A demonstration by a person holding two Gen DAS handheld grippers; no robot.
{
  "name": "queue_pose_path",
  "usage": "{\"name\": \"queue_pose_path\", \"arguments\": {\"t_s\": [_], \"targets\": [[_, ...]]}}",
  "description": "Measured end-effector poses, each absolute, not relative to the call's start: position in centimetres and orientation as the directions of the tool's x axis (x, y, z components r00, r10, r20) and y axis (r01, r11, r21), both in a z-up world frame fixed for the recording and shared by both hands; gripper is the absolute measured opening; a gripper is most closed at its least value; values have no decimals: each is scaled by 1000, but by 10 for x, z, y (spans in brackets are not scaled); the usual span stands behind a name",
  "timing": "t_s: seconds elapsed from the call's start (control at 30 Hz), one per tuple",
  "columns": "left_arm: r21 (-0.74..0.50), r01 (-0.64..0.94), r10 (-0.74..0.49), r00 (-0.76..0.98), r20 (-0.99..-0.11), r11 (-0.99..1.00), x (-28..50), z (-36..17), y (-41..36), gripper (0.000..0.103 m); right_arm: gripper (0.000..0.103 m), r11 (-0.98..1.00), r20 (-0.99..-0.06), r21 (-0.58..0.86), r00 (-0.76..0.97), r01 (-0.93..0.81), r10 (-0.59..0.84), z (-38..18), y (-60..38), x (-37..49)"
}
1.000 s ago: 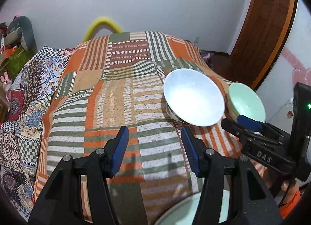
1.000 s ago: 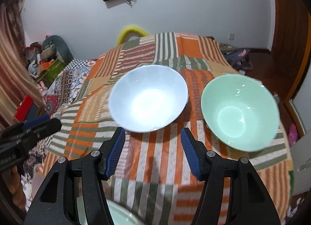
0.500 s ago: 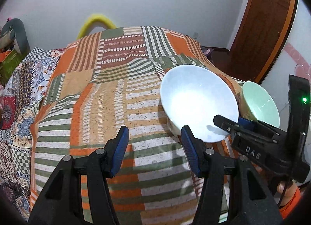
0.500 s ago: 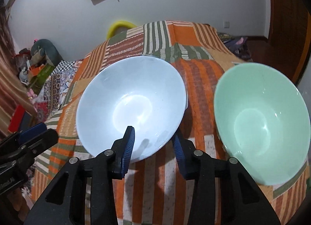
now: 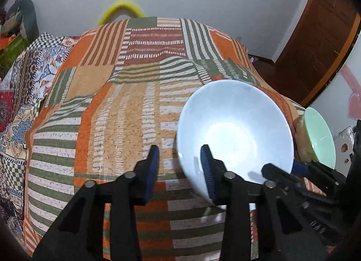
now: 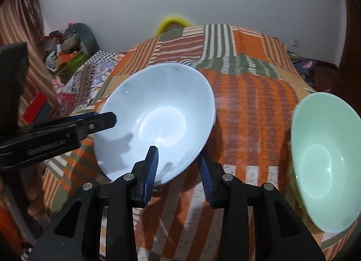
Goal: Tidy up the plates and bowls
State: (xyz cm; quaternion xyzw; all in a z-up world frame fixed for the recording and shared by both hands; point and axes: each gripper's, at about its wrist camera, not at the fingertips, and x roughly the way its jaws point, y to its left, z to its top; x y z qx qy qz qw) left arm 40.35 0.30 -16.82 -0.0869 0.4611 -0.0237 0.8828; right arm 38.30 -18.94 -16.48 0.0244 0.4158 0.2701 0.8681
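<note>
A white bowl (image 5: 237,130) (image 6: 158,107) sits on the striped patchwork cloth (image 5: 135,114), with a pale green bowl (image 5: 320,136) (image 6: 322,154) to its right. My left gripper (image 5: 179,149) straddles the white bowl's left rim. Its jaws are closing, one finger inside the bowl and one outside, and cloth still shows between the outer pad and the rim. My right gripper (image 6: 177,153) is closing over the near rim, its outer pad against the edge and its inner finger on the inside wall. Each gripper shows in the other's view: left gripper (image 6: 110,117), right gripper (image 5: 282,168).
The cloth drops away at the right, beyond the green bowl, toward a wooden door (image 5: 315,46). A yellow hoop (image 5: 121,10) stands behind the far edge. Checked and flowered covers (image 5: 22,80) and piled clutter (image 6: 63,53) lie to the left.
Both grippers have come forward and down onto the white bowl, and their jaws have narrowed around its rim. The pale plate at the bottom edge has left view.
</note>
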Motion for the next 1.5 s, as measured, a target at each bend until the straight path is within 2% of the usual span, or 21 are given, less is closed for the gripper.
{"name": "queue_pose_path", "arguments": {"t_s": [0.1, 0.2, 0.3, 0.4, 0.47, 0.63, 1.13, 1.5], "targets": [[-188, -34, -136, 565, -813, 982, 404, -172, 4, 24, 33, 856, -710, 315, 497, -410, 499, -166, -194, 390], [-191, -17, -147, 575, -805, 981, 405, -171, 2, 15, 33, 872, -718, 310, 508, -379, 476, -168, -192, 395], [-176, -2, -142, 581, -801, 984, 405, -170, -3, 11, 33, 882, -723, 310, 514, -354, 461, -170, -190, 400], [-164, 7, -137, 588, -798, 986, 405, -168, -5, 11, 31, 888, -726, 313, 518, -336, 452, -172, -190, 401], [-162, 11, -137, 590, -796, 987, 404, -166, -6, 11, 21, 887, -727, 314, 515, -339, 454, -171, -188, 400], [-140, 20, -125, 584, -802, 990, 398, -163, -9, 11, 21, 904, -740, 249, 534, -348, 409, -164, -182, 391], [-97, 58, -112, 647, -754, 994, 322, -106, -20, 11, 21, 893, -712, 245, 556, -377, 429, -128, -190, 337], [-138, 68, -148, 658, -739, 988, 247, -79, -17, 11, 22, 883, -681, 257, 575, -392, 453, -107, -195, 285]]}}
